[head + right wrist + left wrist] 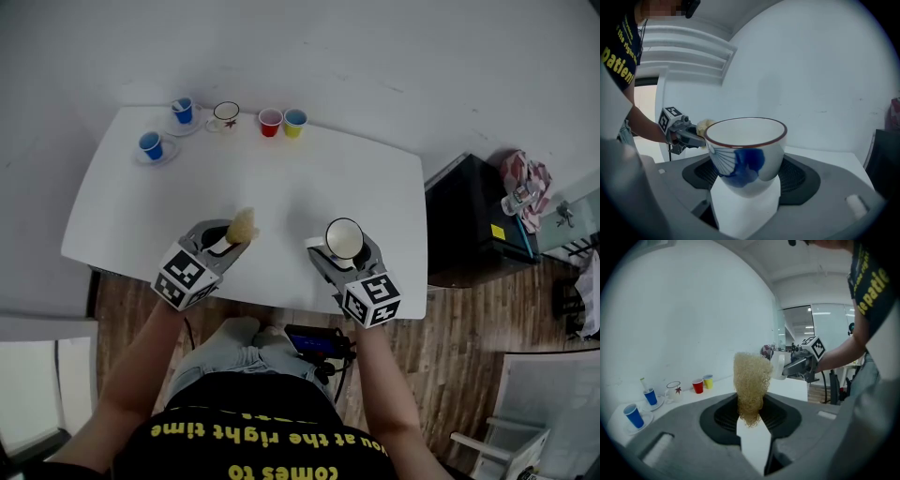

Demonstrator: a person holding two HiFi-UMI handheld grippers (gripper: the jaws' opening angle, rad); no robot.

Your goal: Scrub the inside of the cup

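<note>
Above the near edge of the tabletop (281, 178), the right gripper (339, 259) has its fingers clamped on the cup (344, 238). The left gripper (228, 240) fingers pinch a loofah (242, 225), held apart. Scrubbing looks unstarted, so the loofah must next enter the cup.

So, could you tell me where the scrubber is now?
The scrubber is left of centre in the head view, clamped in the left gripper over the table, apart from the cup in the right gripper.
</note>
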